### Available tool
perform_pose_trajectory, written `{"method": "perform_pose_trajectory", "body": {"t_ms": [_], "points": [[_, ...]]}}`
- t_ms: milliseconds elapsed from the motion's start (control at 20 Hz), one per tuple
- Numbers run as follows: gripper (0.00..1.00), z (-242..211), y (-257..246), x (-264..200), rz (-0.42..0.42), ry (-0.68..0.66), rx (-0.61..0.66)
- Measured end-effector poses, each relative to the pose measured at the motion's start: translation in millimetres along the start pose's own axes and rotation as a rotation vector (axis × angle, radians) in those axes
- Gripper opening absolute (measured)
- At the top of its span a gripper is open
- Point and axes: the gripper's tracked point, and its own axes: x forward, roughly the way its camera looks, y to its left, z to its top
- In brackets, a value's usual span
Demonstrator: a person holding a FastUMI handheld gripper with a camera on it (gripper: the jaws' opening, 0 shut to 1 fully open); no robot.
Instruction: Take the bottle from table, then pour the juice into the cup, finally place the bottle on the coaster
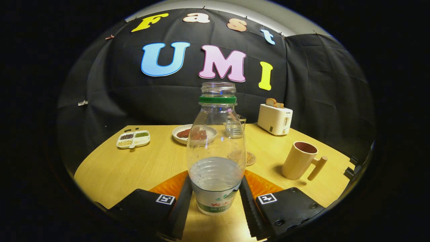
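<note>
Now the bottle (216, 151) stands upright between my gripper's (216, 198) fingers, which press its lower sides; the cup (299, 160) sits ahead, right.

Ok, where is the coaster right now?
In the gripper view the coaster lies on the table just behind the bottle, partly hidden by it, with the cup to its right.

Bottle (216, 148) fills the gap between the gripper (215, 196) fingers, blocking twelve o'clock — bare table (111, 168) at ten, cup (300, 160) at two
</note>
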Motion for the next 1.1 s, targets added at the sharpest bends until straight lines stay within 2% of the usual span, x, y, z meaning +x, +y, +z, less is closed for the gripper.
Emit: {"method": "perform_pose_trajectory", "body": {"t_ms": [150, 350, 650, 1100], "points": [[0.74, 9, 3, -7, 0.041, 0.008, 0.029], [0.74, 20, -8, -9, 0.040, 0.056, 0.061], [0.73, 40, -2, -18, 0.178, 0.104, 0.282], [0.72, 44, -13, -27, 0.320, 0.194, 0.399]]}}
